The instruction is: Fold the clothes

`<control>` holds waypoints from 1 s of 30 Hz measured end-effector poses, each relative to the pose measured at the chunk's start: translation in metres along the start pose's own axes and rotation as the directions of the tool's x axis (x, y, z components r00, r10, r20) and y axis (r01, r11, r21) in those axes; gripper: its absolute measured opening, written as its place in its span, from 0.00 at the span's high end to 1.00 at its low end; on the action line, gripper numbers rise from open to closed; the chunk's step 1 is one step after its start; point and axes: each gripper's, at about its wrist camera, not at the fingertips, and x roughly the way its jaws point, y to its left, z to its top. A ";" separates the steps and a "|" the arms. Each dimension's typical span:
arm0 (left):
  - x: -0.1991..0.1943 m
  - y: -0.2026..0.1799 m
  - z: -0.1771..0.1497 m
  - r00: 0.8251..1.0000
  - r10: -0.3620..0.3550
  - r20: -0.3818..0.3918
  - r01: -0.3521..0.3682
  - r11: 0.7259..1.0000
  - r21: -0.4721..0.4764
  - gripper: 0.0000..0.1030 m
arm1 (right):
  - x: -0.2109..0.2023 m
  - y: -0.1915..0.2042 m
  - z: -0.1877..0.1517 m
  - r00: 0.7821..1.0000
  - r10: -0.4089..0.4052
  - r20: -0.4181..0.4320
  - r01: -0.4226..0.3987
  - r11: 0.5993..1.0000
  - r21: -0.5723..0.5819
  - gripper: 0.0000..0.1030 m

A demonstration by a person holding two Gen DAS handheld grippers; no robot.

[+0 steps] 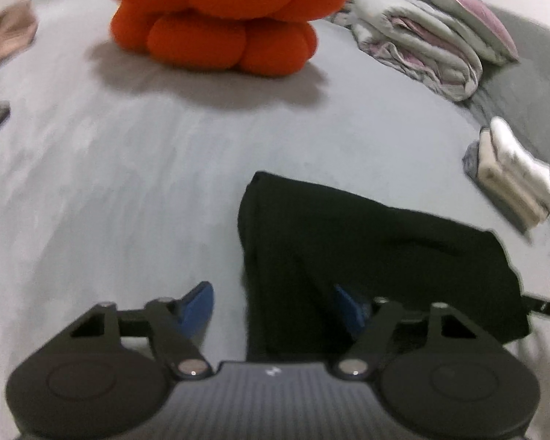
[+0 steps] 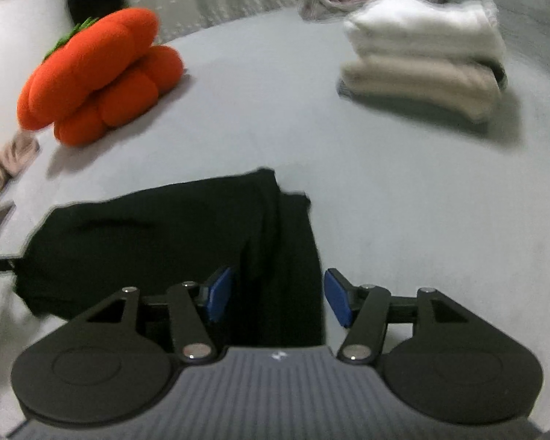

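Observation:
A black garment point(image 1: 366, 249) lies folded in a flat, roughly rectangular shape on the grey bed sheet point(image 1: 128, 183). My left gripper point(image 1: 275, 304) is open at its left end: the garment's edge runs between the blue fingers, and the right finger sits against the cloth. In the right wrist view the same black garment point(image 2: 165, 238) spreads to the left. My right gripper point(image 2: 278, 297) is open over its right end, with a strip of black cloth between the two blue pads. Neither gripper pinches the fabric.
An orange plush cushion point(image 1: 220, 18) point(image 2: 99, 77) sits at the back. A folded stack of white and beige clothes point(image 1: 513, 176) point(image 2: 421, 62) lies to the right, a folded quilt point(image 1: 421, 36) behind it. A pink cloth point(image 1: 7, 33) point(image 2: 3, 161) lies at the far left.

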 end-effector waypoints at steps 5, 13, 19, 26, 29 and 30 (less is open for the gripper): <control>-0.005 0.015 -0.001 0.997 -0.065 -0.043 0.059 0.990 -0.131 0.47 | -0.011 -0.012 -0.002 0.997 0.074 -0.005 -0.073 0.991 0.108 0.42; -0.008 0.020 0.002 0.996 -0.061 -0.067 0.047 0.978 -0.201 0.47 | -0.023 -0.005 0.000 0.995 0.103 0.013 -0.104 0.987 0.126 0.42; 0.000 0.008 0.001 0.995 -0.058 -0.085 0.044 0.987 -0.157 0.47 | -0.025 0.005 0.003 0.990 0.137 0.022 -0.138 0.984 0.114 0.42; 0.000 -0.005 0.000 0.996 -0.003 -0.086 -0.005 0.996 -0.092 0.47 | -0.022 0.019 0.004 0.984 0.178 0.021 -0.179 0.980 0.089 0.50; 0.002 -0.011 -0.002 0.996 0.025 -0.087 -0.029 0.998 -0.048 0.47 | -0.019 0.025 0.003 0.983 0.181 0.012 -0.182 0.981 0.068 0.50; 0.002 -0.013 -0.002 0.996 0.033 -0.087 -0.036 0.999 -0.035 0.47 | -0.018 0.027 0.003 0.983 0.183 0.009 -0.183 0.981 0.064 0.50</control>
